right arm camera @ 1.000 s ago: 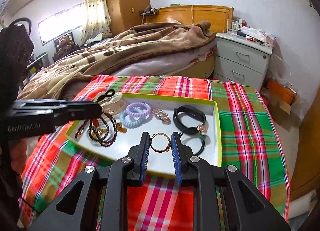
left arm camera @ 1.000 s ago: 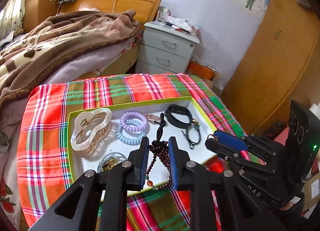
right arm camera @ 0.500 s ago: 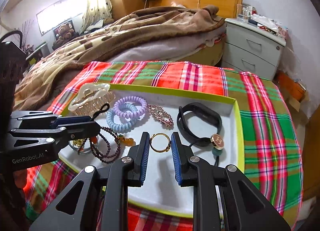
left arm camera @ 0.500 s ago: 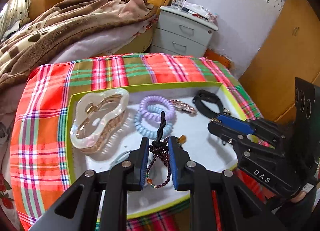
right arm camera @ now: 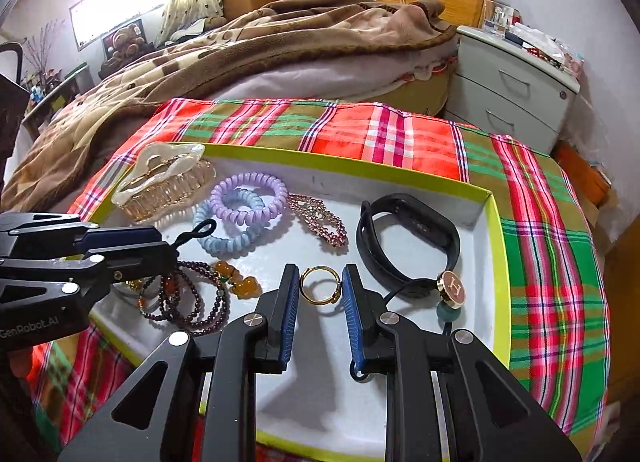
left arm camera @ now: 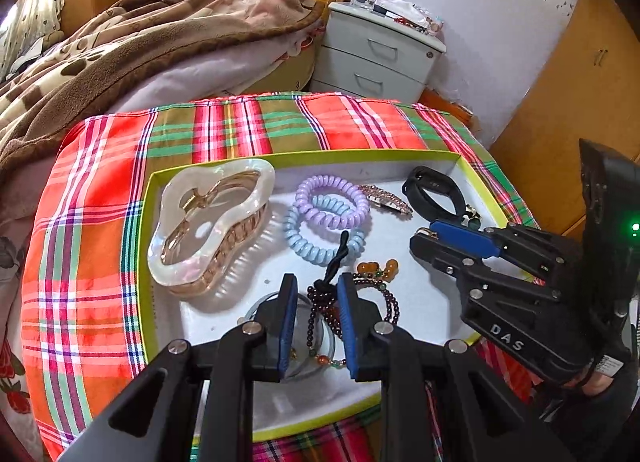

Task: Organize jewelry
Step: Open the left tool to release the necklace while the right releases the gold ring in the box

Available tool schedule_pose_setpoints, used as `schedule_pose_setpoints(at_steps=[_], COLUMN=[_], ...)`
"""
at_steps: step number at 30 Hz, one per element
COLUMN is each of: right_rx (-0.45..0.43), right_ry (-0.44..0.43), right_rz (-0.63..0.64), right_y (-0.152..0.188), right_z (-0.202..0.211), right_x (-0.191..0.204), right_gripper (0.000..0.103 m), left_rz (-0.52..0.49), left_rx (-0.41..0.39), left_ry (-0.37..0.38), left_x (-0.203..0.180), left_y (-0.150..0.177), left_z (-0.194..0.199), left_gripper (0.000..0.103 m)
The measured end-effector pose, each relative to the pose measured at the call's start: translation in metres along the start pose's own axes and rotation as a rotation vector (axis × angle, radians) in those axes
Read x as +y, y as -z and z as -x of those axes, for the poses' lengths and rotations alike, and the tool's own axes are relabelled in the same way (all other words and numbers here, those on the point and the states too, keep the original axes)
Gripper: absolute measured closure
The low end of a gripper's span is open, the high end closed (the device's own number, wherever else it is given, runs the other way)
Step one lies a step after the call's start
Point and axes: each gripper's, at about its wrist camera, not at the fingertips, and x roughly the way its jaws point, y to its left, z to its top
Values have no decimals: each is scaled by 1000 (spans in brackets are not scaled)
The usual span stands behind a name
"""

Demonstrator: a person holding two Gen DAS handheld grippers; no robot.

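Observation:
A white tray with a lime rim lies on a plaid cloth. My left gripper is shut on a dark red bead bracelet, whose beads now rest on the tray floor. My right gripper is shut on a gold ring, just above the tray floor. In the tray lie a pearly hair claw, purple and blue coil hair ties, a rhinestone clip, a black band and a round pendant.
The plaid cloth covers the table around the tray. A bed with a brown blanket lies behind. A grey nightstand stands at the back right and wooden wardrobe doors at the right.
Both grippers have come lower and further over the tray. The bead bracelet went from hanging to resting on the tray floor. The ring stays between the right fingers.

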Motion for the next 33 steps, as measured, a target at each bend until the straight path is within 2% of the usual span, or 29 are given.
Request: schedule_pose_setpoints(at_steps=[5, 9, 12, 15, 24, 26, 29, 33], right_rx=[4, 5, -2, -7, -78, -106, -135, -170], right_ry=[13, 6, 13, 12, 19, 19, 31, 31], right_rz=[-1, -11, -11, -14, -62, -76, -99, -114], right_y=[-1, -2, -2, -1, 6, 10, 19, 35], right_z=[-2, -2, 0, 4, 38, 51, 69, 91], right_x=[-2, -2, 0, 1, 9, 12, 19, 29], right_gripper=[80, 80, 80, 68, 67, 66, 59, 59], left_rz=[0, 9, 9, 5, 16, 21, 30, 44], left_rx=[3, 3, 0, -6, -45, -63, -90, -128], left_ry=[-2, 2, -1, -17, -47, -71, -118, -180], left_x=[0, 0, 0, -1, -6, -8, -12, -18], left_y=[1, 2, 3, 4, 16, 20, 29, 43], left_z=[0, 2, 4, 8, 31, 39, 52, 68], left_gripper=[81, 71, 70, 65, 61, 60, 60, 60])
